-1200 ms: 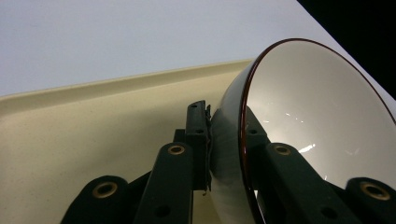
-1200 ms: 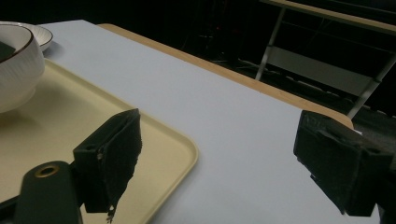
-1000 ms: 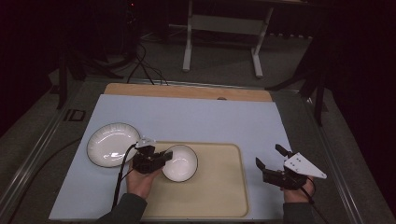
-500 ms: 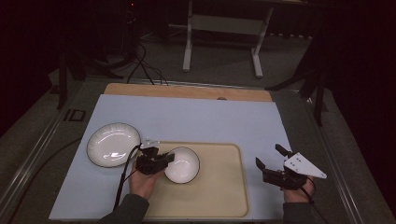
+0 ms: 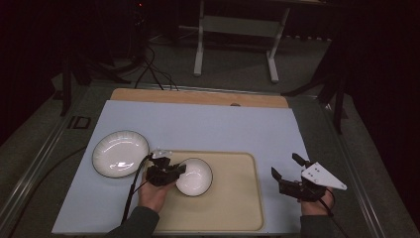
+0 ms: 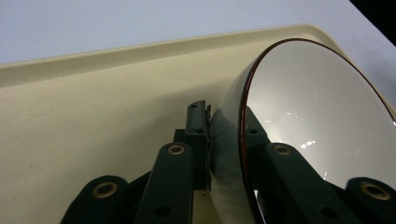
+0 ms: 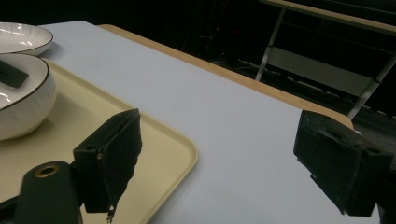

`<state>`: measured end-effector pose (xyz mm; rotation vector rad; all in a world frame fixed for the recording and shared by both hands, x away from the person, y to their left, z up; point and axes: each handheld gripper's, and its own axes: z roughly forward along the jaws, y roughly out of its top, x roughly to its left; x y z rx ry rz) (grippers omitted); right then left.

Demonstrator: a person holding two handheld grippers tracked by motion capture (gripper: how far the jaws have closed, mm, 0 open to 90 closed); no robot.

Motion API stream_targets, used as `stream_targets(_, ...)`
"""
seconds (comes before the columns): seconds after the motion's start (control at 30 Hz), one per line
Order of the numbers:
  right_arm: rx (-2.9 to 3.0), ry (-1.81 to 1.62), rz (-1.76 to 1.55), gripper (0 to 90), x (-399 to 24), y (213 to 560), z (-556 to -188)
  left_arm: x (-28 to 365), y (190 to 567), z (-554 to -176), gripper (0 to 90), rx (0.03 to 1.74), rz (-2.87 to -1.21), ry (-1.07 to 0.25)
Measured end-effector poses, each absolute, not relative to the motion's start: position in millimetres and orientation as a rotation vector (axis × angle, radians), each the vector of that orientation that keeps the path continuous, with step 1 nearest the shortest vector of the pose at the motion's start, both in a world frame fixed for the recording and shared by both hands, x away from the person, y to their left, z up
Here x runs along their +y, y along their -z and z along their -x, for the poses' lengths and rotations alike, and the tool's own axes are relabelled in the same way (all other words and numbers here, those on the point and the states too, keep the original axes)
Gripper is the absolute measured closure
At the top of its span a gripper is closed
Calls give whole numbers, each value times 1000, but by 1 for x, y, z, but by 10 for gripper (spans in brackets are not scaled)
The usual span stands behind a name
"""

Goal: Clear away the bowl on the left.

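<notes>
A white bowl [image 5: 194, 176] with a dark rim sits over the left part of the beige tray [image 5: 233, 198]. My left gripper [image 5: 173, 171] is shut on the bowl's left rim. In the left gripper view one jaw lies outside the bowl [image 6: 317, 116] wall and the other inside, with my left gripper [image 6: 222, 114] pinching the rim above the tray [image 6: 93, 93]. My right gripper [image 5: 286, 165] stands open just right of the tray, holding nothing. In the right gripper view my right gripper [image 7: 224, 144] spans the tray [image 7: 154, 140] corner, and the bowl [image 7: 23, 98] is at far left.
A white plate [image 5: 120, 152] lies on the pale blue mat [image 5: 208, 126] left of the tray, and the plate [image 7: 23, 37] is behind the bowl in the right gripper view. A wooden strip [image 5: 198, 97] edges the table's far side. A metal stand [image 5: 236, 29] is beyond.
My left gripper, with the bowl in it, has shifted slightly right and toward the near edge over the tray. The right gripper has stayed put.
</notes>
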<state>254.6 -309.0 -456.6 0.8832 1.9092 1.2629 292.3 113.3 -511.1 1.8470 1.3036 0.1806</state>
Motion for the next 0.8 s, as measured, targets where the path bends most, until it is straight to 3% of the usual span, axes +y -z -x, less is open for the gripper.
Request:
stream_targets(0.67, 1913, -1261, -885, 148, -308, 457, -254, 116, 520, -298, 790, 1331, -1811, -136)
stream_targets(0.8, 1913, -1261, -886, 148, -308, 457, -255, 116, 521, -298, 749, 1338, -1804, -131)
